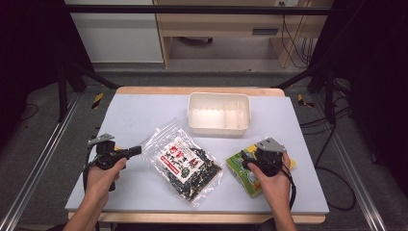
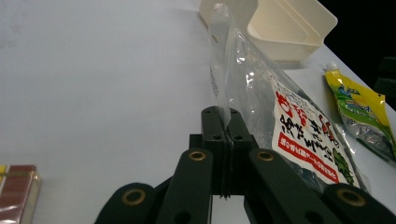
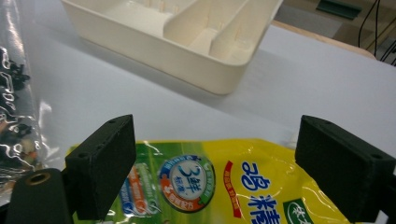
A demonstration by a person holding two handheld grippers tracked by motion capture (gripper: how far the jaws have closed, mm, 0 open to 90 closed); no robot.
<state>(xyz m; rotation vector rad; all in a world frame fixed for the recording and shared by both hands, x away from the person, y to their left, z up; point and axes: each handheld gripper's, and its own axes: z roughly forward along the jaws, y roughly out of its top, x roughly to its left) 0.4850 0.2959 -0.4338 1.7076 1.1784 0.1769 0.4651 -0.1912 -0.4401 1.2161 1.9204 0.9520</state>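
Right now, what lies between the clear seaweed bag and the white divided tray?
Nothing: in the high view, bare table separates the clear seaweed bag from the white divided tray.

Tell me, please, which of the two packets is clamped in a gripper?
The clear seaweed bag: the left gripper pinches its edge, while the yellow packet lies unclamped.

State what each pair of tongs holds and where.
Left tongs pinch the clear snack bag by its edge. Right tongs hold nothing, open over the yellow packet.
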